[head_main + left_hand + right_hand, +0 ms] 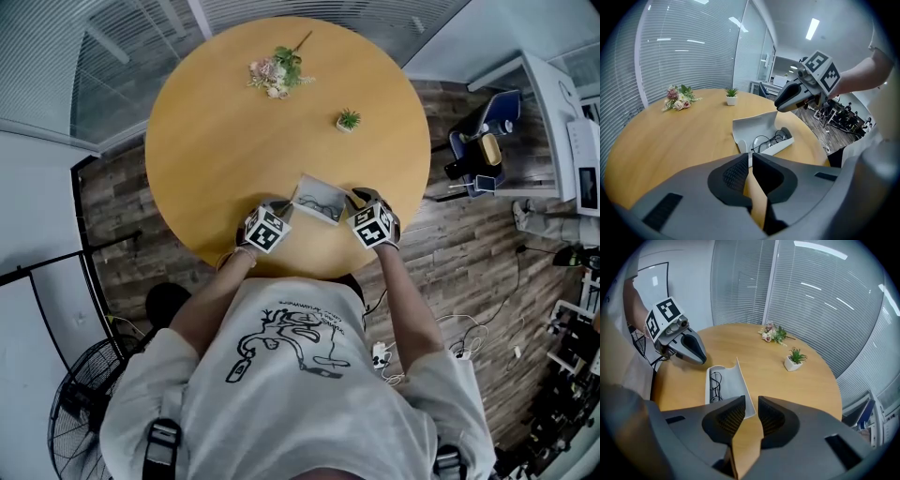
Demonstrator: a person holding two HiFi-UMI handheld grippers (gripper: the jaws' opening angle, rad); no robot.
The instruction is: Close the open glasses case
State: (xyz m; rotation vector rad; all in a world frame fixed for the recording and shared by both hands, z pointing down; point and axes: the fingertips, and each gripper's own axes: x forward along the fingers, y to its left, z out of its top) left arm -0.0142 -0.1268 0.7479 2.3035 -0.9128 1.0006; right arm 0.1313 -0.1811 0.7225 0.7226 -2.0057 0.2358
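Note:
The open grey glasses case (317,199) lies near the front edge of the round wooden table (216,141), lid raised, with dark-rimmed glasses (771,139) inside. My left gripper (274,212) hovers just left of the case, its jaws almost touching and nothing between them (750,157). My right gripper (356,199) hangs just right of the case, open by a small gap and empty (751,401). In the right gripper view the case (726,385) lies just ahead of the jaws, with the left gripper (689,348) beyond it. In the left gripper view the right gripper (792,96) hangs above the case (759,126).
A small bunch of flowers (277,73) and a little potted plant (349,119) sit farther back on the table. The table's front edge is right under both hands. A fan (80,403) stands on the floor at left and a blue chair (483,141) at right.

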